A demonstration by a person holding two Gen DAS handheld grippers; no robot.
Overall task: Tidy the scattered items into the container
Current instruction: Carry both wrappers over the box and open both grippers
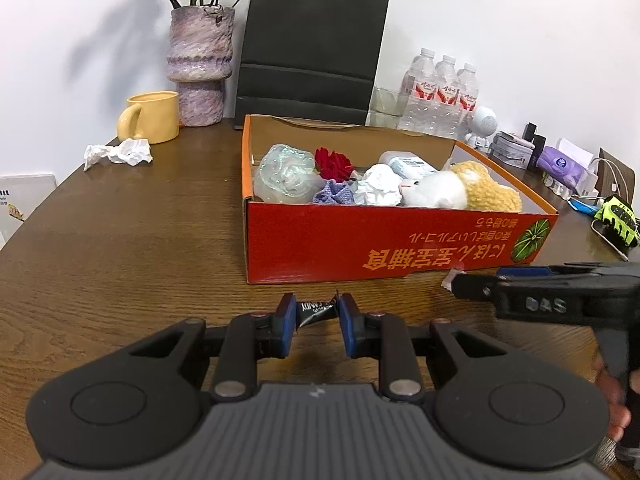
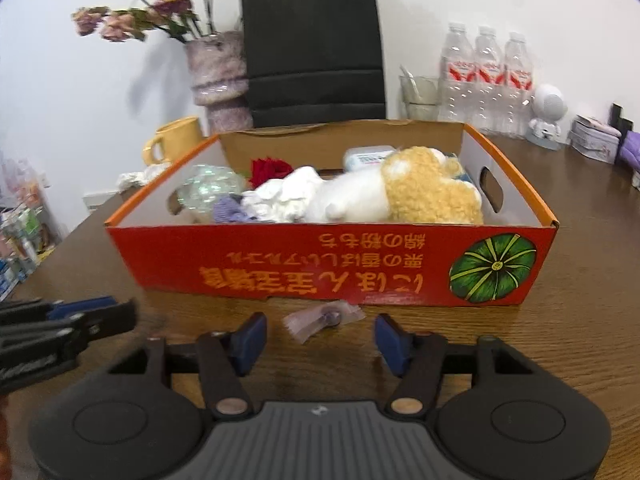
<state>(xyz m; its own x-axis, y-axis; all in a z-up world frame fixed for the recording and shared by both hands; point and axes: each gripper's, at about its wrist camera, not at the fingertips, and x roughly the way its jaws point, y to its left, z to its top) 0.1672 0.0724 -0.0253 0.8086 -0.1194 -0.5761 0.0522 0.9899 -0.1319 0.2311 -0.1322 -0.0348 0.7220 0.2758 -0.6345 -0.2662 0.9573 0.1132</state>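
Observation:
My left gripper [image 1: 318, 314] is shut on a small black candy packet [image 1: 316, 310], held just above the wooden table [image 1: 140, 248] in front of the red cardboard box [image 1: 380, 240]. In the right wrist view, my right gripper [image 2: 320, 338] stands open. A small pinkish clear-wrapped candy [image 2: 324, 320] lies on the table between and just ahead of its blue pads [image 2: 250, 338], untouched, close to the red cardboard box's [image 2: 320, 268] front wall. The box holds a plush toy [image 2: 400, 196], crumpled white paper [image 2: 276, 198], a red flower [image 2: 268, 170] and a shiny plastic ball [image 2: 208, 192].
A crumpled tissue [image 1: 120, 152] lies at the table's back left beside a yellow mug [image 1: 154, 116] and a purple vase [image 1: 200, 68]. Behind the box stand a black paper bag [image 1: 312, 48] and water bottles [image 1: 440, 92]. Small clutter lines the right edge.

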